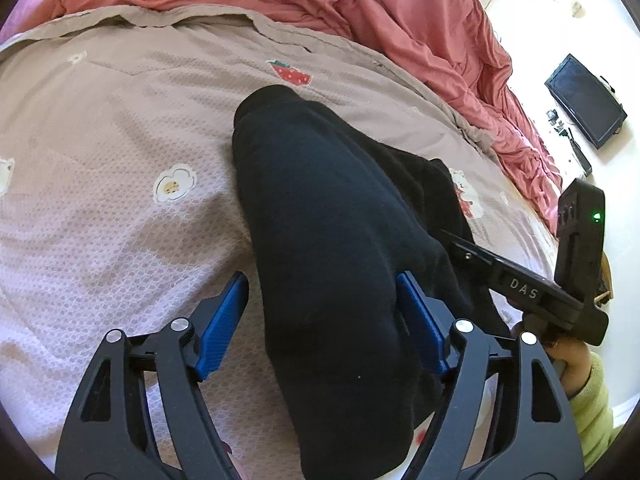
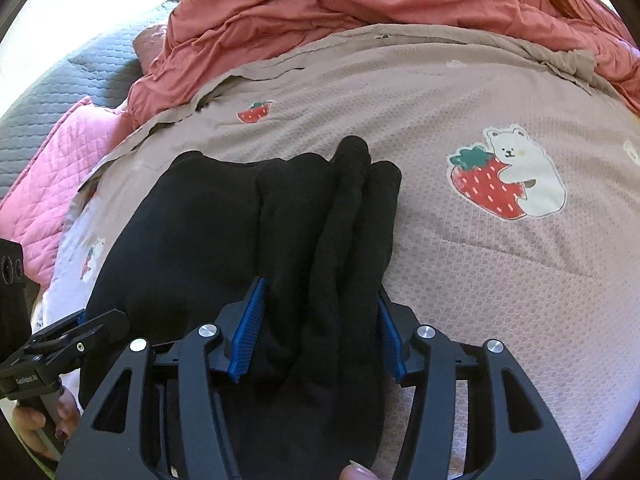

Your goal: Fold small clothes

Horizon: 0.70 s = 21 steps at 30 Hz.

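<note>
A black garment [image 1: 320, 200] lies folded into a long bundle on the pale bed cover [image 1: 100, 120] printed with strawberries and bears. My left gripper [image 1: 320, 320] straddles its near end; the left blue pad stands clear of the cloth and the right pad is beside it. In the right wrist view the garment [image 2: 240, 220] shows several rolled folds. My right gripper [image 2: 320, 324] has those folds filling the gap between its blue pads, which rest loosely against the cloth. Each gripper appears in the other's view: the right gripper [image 1: 520, 284] and the left gripper [image 2: 80, 328].
A crumpled red duvet [image 2: 360, 0] is heaped along the far side of the bed. A pink quilted pillow [image 2: 60, 152] and a grey quilt [image 2: 60, 80] lie at the left. A dark screen [image 1: 584, 104] sits beyond the bed. A hand in a yellow-green sleeve [image 1: 588, 392] holds the right gripper.
</note>
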{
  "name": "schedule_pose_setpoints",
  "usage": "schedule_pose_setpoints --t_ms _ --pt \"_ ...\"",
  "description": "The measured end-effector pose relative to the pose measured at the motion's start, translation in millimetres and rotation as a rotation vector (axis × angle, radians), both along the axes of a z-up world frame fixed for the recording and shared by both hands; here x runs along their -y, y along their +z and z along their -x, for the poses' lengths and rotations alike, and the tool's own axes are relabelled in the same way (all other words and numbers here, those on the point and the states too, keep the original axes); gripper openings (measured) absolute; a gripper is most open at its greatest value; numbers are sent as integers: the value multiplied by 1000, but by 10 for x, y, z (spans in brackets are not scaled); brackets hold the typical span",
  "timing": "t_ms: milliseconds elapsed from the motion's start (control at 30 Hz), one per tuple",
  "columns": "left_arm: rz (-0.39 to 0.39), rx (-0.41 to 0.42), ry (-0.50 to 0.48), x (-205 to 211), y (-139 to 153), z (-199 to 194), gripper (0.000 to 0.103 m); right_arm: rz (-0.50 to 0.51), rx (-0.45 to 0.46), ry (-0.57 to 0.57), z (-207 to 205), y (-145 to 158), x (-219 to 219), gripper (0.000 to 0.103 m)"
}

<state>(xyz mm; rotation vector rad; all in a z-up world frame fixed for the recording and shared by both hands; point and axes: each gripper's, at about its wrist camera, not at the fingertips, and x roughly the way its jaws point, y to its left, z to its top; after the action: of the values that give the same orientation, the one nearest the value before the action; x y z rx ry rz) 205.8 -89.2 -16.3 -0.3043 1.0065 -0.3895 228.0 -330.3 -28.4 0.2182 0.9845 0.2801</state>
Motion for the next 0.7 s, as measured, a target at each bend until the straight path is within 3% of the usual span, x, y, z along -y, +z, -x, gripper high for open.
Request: schedule_pose_setpoints --t_ms 133,267,433,533,567,700 --pt "-11 6 1 -16 30 36 69 13 16 -4 31 84 2 57" --pt "-42 36 3 -32 117 113 69 5 62 -18 119 237 37 83" --pt "-52 72 22 -114 252 213 70 23 151 -13 300 488 38 84" --pt "-53 99 36 -163 354 288 82 37 198 -11 418 616 28 86" --pt "-51 105 39 -181 385 316 86 42 209 -12 459 650 38 99" --pt "-61 154 49 -229 535 480 93 44 265 -21 678 786 60 98"
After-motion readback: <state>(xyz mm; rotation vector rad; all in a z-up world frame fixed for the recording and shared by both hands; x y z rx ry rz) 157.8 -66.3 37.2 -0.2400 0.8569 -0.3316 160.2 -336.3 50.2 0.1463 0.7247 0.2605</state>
